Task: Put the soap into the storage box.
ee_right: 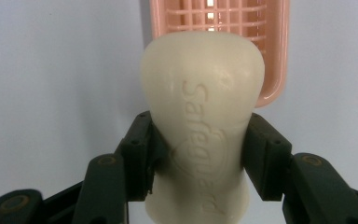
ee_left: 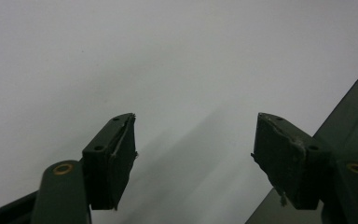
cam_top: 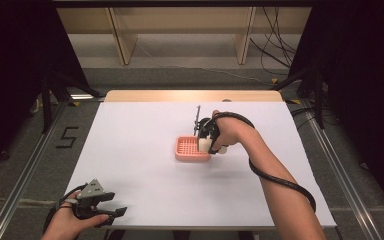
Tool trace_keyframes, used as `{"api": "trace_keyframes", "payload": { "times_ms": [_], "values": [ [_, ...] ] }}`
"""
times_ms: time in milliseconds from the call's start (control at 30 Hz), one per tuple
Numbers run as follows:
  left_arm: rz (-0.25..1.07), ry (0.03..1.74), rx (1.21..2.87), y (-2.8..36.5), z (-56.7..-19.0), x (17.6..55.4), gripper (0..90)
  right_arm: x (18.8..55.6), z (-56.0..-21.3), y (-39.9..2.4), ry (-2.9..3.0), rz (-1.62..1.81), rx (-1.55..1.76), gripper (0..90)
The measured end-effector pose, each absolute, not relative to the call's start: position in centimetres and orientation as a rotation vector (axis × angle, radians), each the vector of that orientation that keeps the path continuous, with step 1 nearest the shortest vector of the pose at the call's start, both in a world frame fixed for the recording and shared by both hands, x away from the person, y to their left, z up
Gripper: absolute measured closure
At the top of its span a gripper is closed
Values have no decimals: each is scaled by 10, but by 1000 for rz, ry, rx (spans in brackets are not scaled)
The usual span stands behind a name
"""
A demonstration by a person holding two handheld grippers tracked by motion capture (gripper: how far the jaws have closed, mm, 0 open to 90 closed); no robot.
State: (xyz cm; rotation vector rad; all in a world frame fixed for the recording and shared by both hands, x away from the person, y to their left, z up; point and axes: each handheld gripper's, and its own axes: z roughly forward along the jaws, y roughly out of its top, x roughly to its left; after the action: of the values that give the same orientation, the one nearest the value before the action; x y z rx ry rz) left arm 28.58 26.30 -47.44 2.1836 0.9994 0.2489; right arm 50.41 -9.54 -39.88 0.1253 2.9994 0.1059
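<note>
Right gripper view shows our cream, embossed bar of soap [ee_right: 203,135] clenched in the right gripper [ee_right: 200,154] above the pink slotted plastic soap dish [ee_right: 279,70]. Slick soap may slip sideways and miss it. Our left gripper [ee_left: 193,154] idles agape on the white table [cam_top: 145,150].

White table [cam_top: 145,200], grey floor [cam_top: 25,145], pale wooden frame [cam_top: 125,40] behind, black curtains [cam_top: 10,60]
</note>
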Motion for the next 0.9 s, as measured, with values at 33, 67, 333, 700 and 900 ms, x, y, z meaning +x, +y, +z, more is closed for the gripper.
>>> {"api": "trace_keyframes", "payload": {
  "times_ms": [33,67,333,700,900],
  "values": [
    [249,999,2184,263,-474,286,291,501,-399,-95,3015,83,221,507],
    [249,999,2184,263,-474,286,291,505,-399,-95,3005,107,126,507],
    [242,999,2185,264,-474,286,292,505,-399,-90,3018,130,153,507],
    [249,1000,2181,263,-474,285,292,507,-396,-85,3006,108,148,507],
    [252,1000,2179,263,-474,285,291,506,-395,-82,3012,127,173,507]
  ]
}}
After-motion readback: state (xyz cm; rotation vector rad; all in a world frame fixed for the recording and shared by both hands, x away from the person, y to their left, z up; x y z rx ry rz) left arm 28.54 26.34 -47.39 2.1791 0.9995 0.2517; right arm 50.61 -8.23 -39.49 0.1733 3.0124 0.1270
